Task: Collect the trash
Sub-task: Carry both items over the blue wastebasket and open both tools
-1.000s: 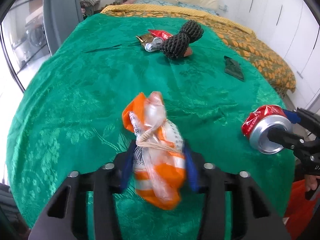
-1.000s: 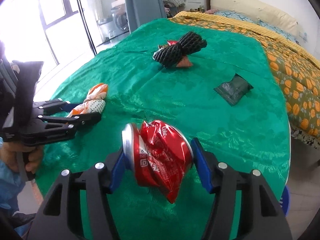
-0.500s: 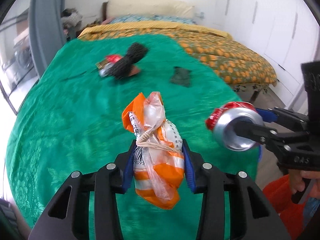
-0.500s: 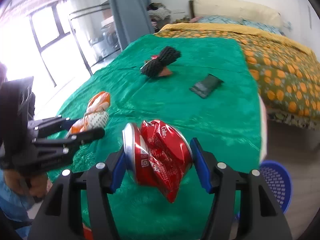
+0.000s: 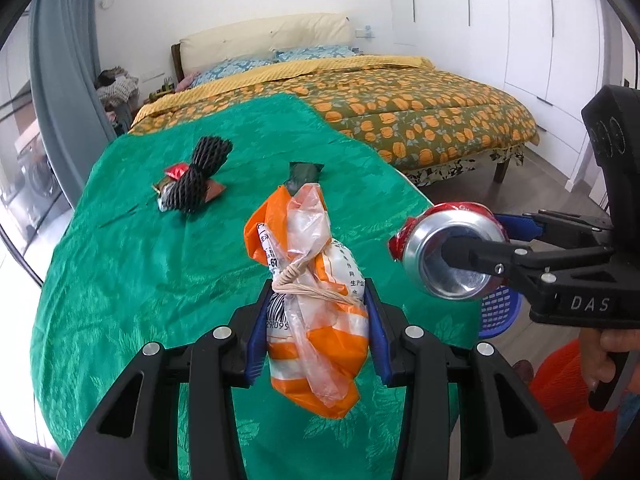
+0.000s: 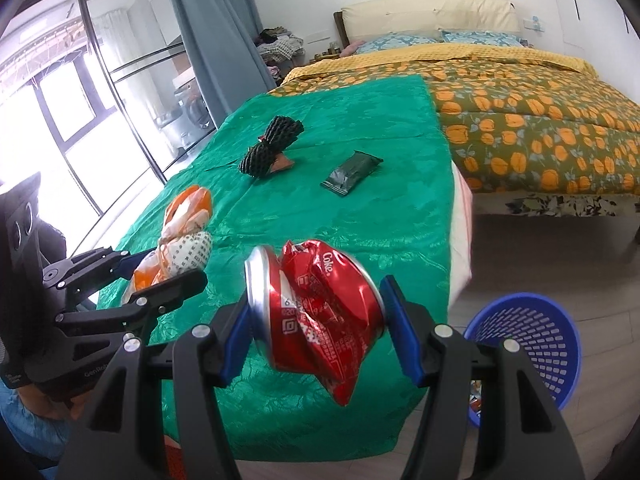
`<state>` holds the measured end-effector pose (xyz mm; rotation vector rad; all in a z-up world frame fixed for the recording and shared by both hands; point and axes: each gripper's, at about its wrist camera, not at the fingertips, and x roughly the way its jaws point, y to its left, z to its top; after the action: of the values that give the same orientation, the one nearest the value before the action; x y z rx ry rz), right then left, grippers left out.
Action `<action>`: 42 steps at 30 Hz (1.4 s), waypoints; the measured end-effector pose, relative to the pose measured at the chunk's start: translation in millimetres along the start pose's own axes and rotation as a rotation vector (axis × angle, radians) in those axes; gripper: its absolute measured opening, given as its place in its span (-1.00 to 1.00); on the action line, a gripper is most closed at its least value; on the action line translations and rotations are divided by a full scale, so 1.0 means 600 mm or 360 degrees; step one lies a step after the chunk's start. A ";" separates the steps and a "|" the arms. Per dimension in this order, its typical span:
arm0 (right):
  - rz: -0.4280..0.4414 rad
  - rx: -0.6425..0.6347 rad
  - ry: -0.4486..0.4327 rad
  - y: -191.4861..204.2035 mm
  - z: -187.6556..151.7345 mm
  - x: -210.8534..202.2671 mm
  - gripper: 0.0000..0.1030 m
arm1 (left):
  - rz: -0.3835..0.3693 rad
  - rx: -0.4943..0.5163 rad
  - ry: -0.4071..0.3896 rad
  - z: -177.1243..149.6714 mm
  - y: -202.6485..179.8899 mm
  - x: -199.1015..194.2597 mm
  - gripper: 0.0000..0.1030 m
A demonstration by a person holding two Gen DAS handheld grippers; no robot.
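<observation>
**Operator:** I've got both hands loaded. The left gripper [image 5: 316, 336] has its jaws clamped on the knotted orange-and-white plastic snack bag [image 5: 312, 312], taken at its fat lower half just under the string tie. The right gripper [image 6: 316, 324] is clamped end to end on the crushed red aluminium cola can [image 6: 316, 312], one blue pad on the silver base, the other on the crumpled top. Both pieces hang in the air over the near edge of the green patterned cloth [image 6: 340, 224].

**Observer:** How do they handle?

**Operator:** I judge both light. The bag is soft and slick; the loose film above the knot would slip, so the packed body is the place to hold it. The can is thin, dented metal. It is stiff enough along its length, but more squeeze would likely fold it further, and the torn-looking lower edge could catch.

**Observer:** Where do they go?

**Operator:** I take the round blue perforated plastic basket [image 6: 532, 344] on the floor, off the table's right corner, to be the bin. It sits low and beside the right gripper.

**Observer:** What's left on the cloth?

**Operator:** A black foam-mesh fruit sleeve [image 6: 272, 146] lying over some red and brown wrappers, and a flat dark-green foil packet [image 6: 352, 174] near it, the two apart.
</observation>
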<state>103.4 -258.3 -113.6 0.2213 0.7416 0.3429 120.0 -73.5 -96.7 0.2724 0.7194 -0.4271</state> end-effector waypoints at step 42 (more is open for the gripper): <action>-0.0509 0.0765 0.0169 -0.490 -0.076 -0.039 0.18 | -0.0627 0.0020 0.0534 0.062 -0.380 0.312 -0.18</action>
<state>122.4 -534.6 -224.6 0.5330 0.9431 -0.1348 161.0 -341.1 -219.5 0.2155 1.1062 -0.7715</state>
